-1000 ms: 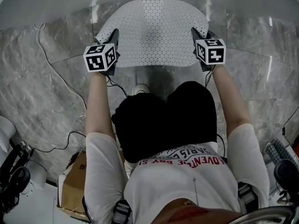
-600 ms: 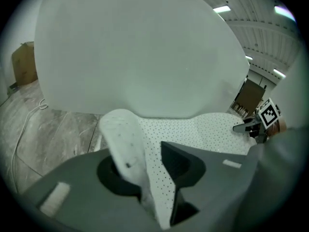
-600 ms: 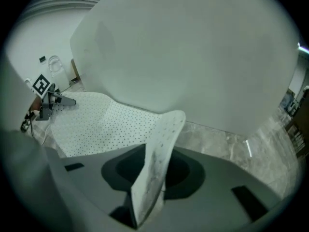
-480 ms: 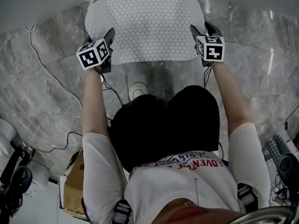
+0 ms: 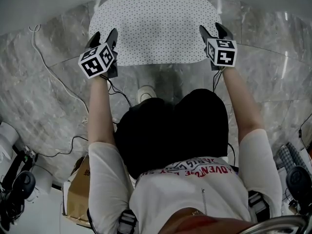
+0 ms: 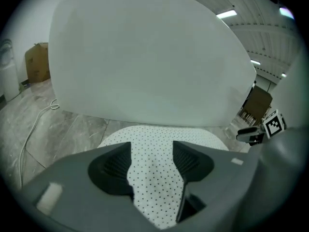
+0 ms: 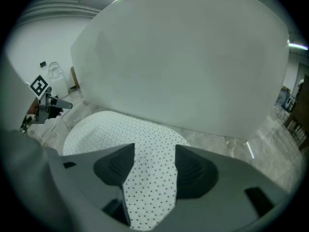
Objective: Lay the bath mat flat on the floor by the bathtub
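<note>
The bath mat (image 5: pixel 153 28) lies spread on the floor (image 5: pixel 44 96) against the bathtub (image 5: pixel 48 1). The jaws of the left gripper (image 5: pixel 104 34) and right gripper (image 5: pixel 212 29) have just been opening. They stand released, with the mat's near edge loose between them. I should withdraw both grippers evenly, without snagging that edge.

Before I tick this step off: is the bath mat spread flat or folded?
Spread flat: the bath mat lies open on the floor beside the bathtub, no folds showing.
</note>
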`<state>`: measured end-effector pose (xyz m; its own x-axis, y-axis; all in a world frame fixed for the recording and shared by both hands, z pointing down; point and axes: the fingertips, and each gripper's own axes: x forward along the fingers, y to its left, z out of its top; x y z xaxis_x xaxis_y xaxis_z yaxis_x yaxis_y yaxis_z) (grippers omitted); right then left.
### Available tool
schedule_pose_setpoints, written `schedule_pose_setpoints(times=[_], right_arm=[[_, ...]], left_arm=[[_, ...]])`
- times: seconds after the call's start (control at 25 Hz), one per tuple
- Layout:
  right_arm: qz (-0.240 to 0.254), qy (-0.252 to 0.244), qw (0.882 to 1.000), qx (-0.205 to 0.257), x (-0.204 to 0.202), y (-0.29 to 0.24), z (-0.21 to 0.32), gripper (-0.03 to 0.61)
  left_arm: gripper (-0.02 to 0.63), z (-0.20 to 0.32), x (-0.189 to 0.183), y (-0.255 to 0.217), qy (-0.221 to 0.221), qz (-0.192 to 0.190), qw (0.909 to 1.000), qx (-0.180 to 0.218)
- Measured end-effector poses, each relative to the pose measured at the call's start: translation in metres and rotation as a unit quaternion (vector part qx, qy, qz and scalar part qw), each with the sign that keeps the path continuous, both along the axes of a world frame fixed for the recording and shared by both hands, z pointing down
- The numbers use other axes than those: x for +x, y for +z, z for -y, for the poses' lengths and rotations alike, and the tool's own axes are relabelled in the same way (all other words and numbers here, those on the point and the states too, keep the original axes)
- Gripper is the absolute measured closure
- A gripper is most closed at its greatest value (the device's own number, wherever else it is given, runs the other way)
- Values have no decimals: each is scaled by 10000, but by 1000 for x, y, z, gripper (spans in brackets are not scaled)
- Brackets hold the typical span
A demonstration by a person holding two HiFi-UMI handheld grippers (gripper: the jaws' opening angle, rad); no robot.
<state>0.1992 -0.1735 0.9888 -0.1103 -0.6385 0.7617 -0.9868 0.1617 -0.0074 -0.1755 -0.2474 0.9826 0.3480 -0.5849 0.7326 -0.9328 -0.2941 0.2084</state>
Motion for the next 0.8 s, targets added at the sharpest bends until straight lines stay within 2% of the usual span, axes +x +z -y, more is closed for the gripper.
schedule_pose_setpoints(times=[0.08,0.16,0.24,0.32,0.36,0.6,0.8], right_arm=[[106,-24,9999,104,-8,-15,3,320],[147,-27,9997,172,-14,-32,5,381],[142,-47,9997,208,-21,-50,6,438],[162,-144,9995,249,-28,-71,8,541],[216,-204,9992,264,-32,-84,9,559],[793,-443,9951,398,-66,-189,0,568],[832,-691,9928,514,-89,-294,-14,569]], left_arm=[[412,1,7,-18,20,-43,9999,114],[480,2,15,-36,65,-83,9998,189],[594,3,22,-56,97,-129,9996,228],[601,4,31,-83,159,-223,9990,340],[601,5,36,-99,215,-262,9985,420],[603,-10,62,-212,612,-678,9946,501],[603,-22,70,-319,810,-676,9926,593]])
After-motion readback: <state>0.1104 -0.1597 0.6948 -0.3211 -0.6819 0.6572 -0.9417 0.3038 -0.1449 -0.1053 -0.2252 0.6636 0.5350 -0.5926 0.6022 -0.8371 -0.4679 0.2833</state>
